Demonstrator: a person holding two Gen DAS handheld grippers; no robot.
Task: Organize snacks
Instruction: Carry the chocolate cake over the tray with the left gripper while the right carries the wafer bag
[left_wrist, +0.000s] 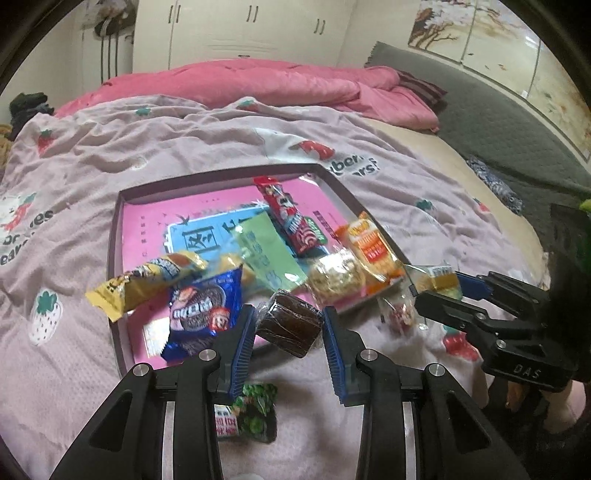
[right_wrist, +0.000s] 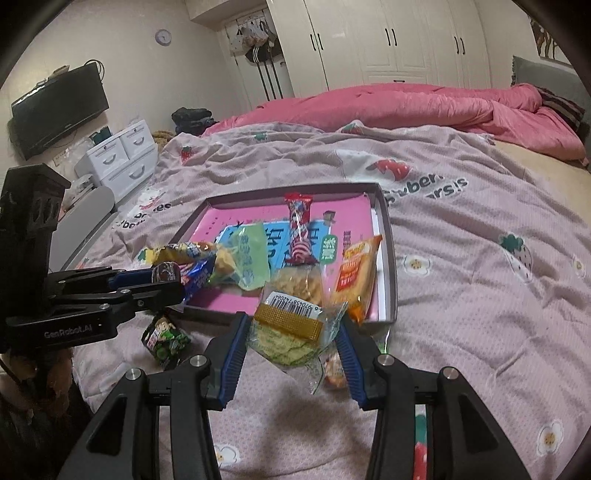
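Two hand-held grippers, each pinching one wrapped snack at the near edge of a shallow snack tray on a bed.

The left gripper (left_wrist: 288, 325) clamps a dark brown cake in clear film (left_wrist: 290, 320) between its blue pads, above the near rim of the pink-lined cardboard tray (left_wrist: 114, 236); the right gripper (right_wrist: 291, 339) clamps a clear packet of pale biscuit with a gold band and barcode label (right_wrist: 291, 328) just near of that rim (both are lifted clear of the lilac strawberry-print quilt (right_wrist: 480, 295)). In the tray lie a red stick pack (left_wrist: 291, 218), an orange cracker bag (left_wrist: 373, 247), a blue cookie packet (left_wrist: 201, 310) and a yellow bar wrapper (left_wrist: 147, 284). A small green-printed packet (right_wrist: 166, 338) rests on the quilt, near left of the tray.
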